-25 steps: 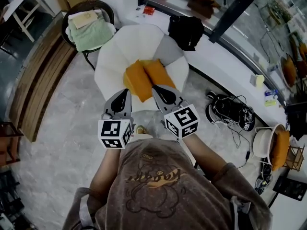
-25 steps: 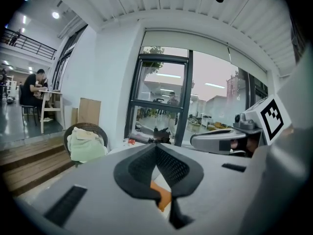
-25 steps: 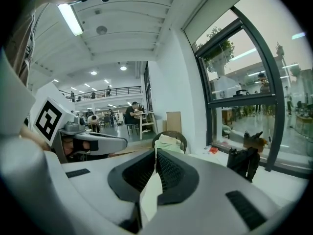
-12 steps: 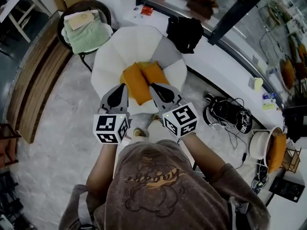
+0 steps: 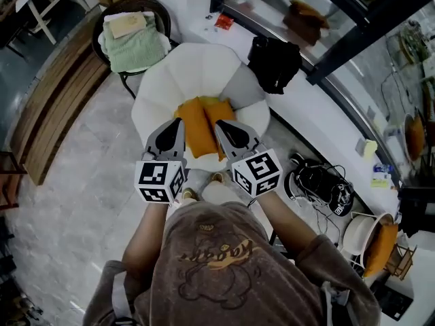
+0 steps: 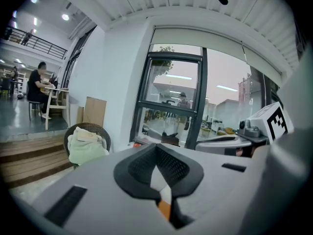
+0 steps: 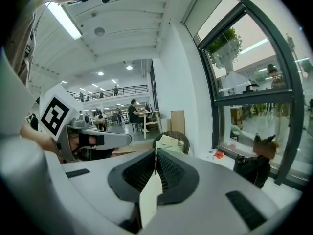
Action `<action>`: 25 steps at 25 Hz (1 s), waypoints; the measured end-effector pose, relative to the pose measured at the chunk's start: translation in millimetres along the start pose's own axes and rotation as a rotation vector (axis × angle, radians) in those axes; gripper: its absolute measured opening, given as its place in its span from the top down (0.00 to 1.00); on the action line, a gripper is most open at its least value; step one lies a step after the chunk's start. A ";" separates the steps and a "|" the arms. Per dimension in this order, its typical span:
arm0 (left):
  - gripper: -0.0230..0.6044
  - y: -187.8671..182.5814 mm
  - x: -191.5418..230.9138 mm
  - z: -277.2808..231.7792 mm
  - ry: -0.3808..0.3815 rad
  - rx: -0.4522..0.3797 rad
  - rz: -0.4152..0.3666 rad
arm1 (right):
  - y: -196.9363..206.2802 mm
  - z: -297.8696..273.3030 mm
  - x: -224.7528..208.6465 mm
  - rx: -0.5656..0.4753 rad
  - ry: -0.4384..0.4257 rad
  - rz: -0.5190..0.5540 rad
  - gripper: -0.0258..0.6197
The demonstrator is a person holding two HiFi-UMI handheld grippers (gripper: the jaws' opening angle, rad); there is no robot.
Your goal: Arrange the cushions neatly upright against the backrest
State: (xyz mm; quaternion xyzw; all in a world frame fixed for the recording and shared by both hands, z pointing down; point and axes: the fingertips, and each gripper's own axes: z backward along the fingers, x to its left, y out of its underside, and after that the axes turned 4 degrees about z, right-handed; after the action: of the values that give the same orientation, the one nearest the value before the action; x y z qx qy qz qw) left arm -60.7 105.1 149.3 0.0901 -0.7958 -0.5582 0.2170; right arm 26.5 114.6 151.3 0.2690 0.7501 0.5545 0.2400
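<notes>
hand-held grippers [image 5: 178, 122] [image 5: 219, 123]: two; cushions [image 5: 196, 129] [image 5: 221, 109]: two

We log left cushion [image 5: 196, 129] and right cushion [image 5: 221, 110] at frame centre, both plain orange, no print. They sit on a white chair [image 5: 187, 70] with a ribbed scallop pattern and a grey section [image 5: 242, 87] on its right side. Left gripper [image 5: 179, 123] and right gripper [image 5: 219, 124] have light grey shells and black ribbed pads. The cubes are white with black square markers. Upper left, a pale green towel [image 5: 136, 46] with a cream fold lies in a dark brown wicker chair [image 5: 160, 12]. The bag [image 5: 274, 63], upper right of centre, is black. The floor [image 5: 75, 182] is grey-white and marbled, and the steps [image 5: 58, 107] on the left are brown wood. The shirt [image 5: 217, 270] at the bottom is taupe with a darker bear print. Lower right, another orange cushion [image 5: 378, 246] sits in a white round seat [image 5: 352, 228].
</notes>
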 end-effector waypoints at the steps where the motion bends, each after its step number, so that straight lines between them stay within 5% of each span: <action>1: 0.96 -0.8 -0.1 -3.4 -0.010 -0.003 0.005 | -0.4 -1.9 -4.5 0.000 -0.010 0.002 0.92; 13: 0.96 1.5 7.2 -37.0 -0.111 -0.009 0.027 | 6.6 -35.1 -40.6 0.004 -0.116 -0.016 0.92; 25: 0.96 11.6 56.3 -78.8 -0.129 -0.002 0.043 | 27.4 -99.2 -62.3 0.059 -0.098 -0.056 0.92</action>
State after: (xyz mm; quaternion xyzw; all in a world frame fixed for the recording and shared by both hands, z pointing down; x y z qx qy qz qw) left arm -74.5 20.6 196.1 0.0368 -0.8093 -0.5587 0.1774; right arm 11.2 9.7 208.2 0.2817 0.7607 0.5115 0.2835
